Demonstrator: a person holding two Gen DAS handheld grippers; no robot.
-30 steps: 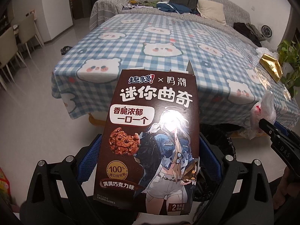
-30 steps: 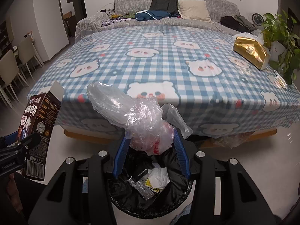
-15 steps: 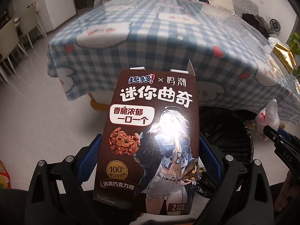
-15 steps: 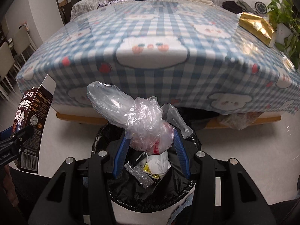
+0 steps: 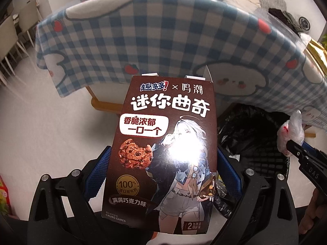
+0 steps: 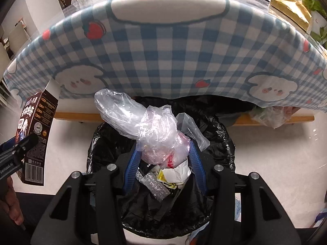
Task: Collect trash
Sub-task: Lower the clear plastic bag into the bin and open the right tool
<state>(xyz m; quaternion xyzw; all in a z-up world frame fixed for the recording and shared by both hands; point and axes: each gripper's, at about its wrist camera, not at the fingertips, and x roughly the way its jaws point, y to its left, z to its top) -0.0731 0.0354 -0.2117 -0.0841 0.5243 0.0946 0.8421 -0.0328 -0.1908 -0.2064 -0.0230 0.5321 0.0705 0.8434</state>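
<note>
1. Left wrist view: my left gripper (image 5: 161, 167) has its blue fingers (image 5: 98, 169) clamped on both sides of a brown cookie box (image 5: 163, 143), top flaps open. The box stands upright and fills most of the frame, with glare on the printed front.
2. Behind the box I see the counter (image 5: 163, 30) under a blue-and-white checked cloth with bears and strawberries on it, and the pale floor (image 5: 51, 122) below.
3. Off to the right of the box is the trash bin (image 5: 255, 143) with its black liner, sitting just under the counter edge.
4. Right wrist view: my right gripper (image 6: 163, 153) is pinching a crumpled clear plastic bag (image 6: 147, 126) between its fingers (image 6: 132, 163), right above the bin's mouth. Part of the bag sticks up and left, well past the fingertips.
5. Inside the bin (image 6: 163, 194) I can make out white paper, a yellow scrap and a bit of bubble wrap.
6. The cookie box shows at the left edge here too, beside the bin, not over it.
7. A gold package (image 6: 290, 10) sits on the counter's far right corner, next to some green leaves.
</note>
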